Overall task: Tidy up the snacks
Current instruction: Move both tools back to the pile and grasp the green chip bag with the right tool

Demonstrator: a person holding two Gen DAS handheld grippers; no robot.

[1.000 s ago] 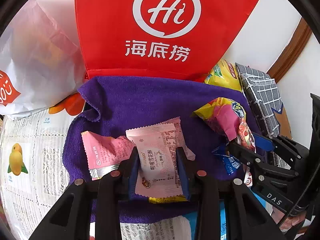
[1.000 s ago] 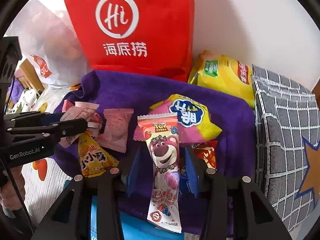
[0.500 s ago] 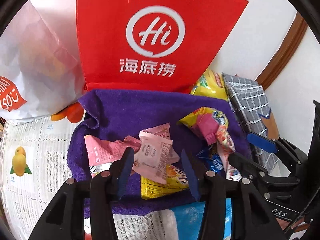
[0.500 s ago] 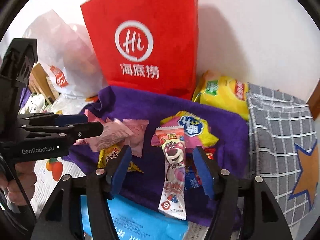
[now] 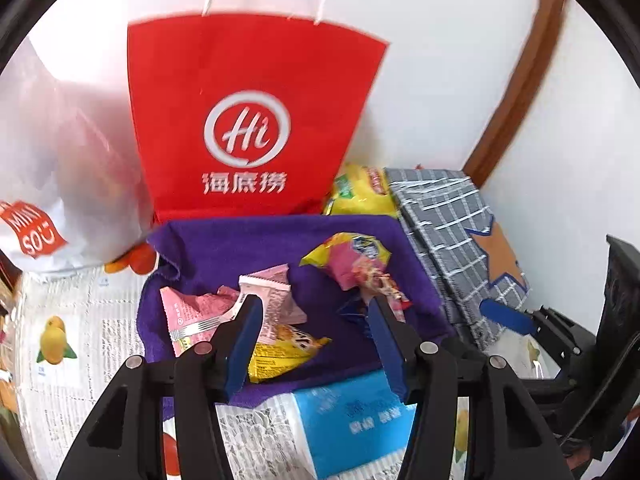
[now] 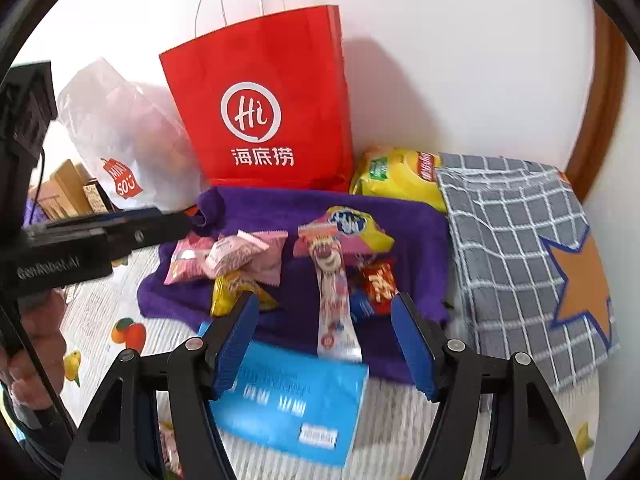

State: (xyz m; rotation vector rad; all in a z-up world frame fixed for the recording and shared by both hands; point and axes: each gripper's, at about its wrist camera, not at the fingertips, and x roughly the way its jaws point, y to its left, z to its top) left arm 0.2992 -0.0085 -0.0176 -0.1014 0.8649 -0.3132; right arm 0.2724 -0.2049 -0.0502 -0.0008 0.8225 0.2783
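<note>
— What can't you make out from where you stand?

— The red paper bag [image 6: 260,120] hides the back edge of the purple towel [image 6: 412,232], and the grey checked cloth [image 6: 516,216] with the orange star covers part of the yellow chip bag [image 6: 396,180]. The blue pack [image 6: 296,400] at the near edge is blurred; its print can't be read. A white plastic bag [image 6: 116,136] stands to the left, its contents only a haze of colour.

— And the snacks?

— All lying loose on the towel. Pink wrappers [image 5: 200,312] are bunched on the left with a small yellow packet [image 5: 280,352] just in front. To the right lie the long bear-print stick [image 6: 334,292], a yellow-and-pink pouch [image 6: 352,228] behind it and a small red packet [image 6: 378,280] beside it.

— The tools?

— The left gripper [image 5: 312,344] has its jaws opening, nothing pressed between them; the pink wrappers sit just past one pad. The right gripper [image 6: 324,344] has its jaws well apart, clear of the bear stick below.

— The surface?

— A fruit-printed tablecloth [image 5: 64,320] against a white wall [image 6: 460,60], with a brown wooden trim [image 5: 516,100] on the right.
</note>
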